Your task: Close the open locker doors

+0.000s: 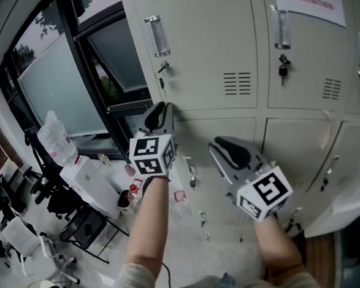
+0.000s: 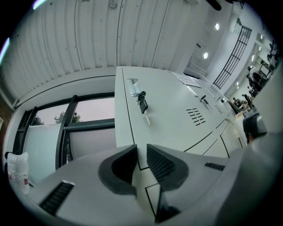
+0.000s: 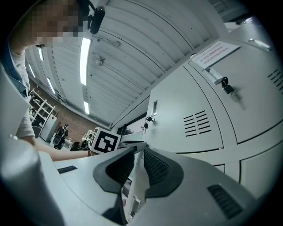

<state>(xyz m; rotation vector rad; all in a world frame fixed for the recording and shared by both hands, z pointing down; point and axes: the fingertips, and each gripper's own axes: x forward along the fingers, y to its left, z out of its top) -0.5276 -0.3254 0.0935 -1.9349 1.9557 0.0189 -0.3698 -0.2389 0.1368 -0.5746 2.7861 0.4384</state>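
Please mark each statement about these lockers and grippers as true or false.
1. A small dark key hangs in the lock of the pale grey metal locker door at upper left. True.
2. The left gripper grips that key. False: its jaws stand apart with nothing between them.
3. A white paper notice with red print sticks on an upper door. True.
4. Every locker door is shut. False: a pale open door at lower right swings outward.
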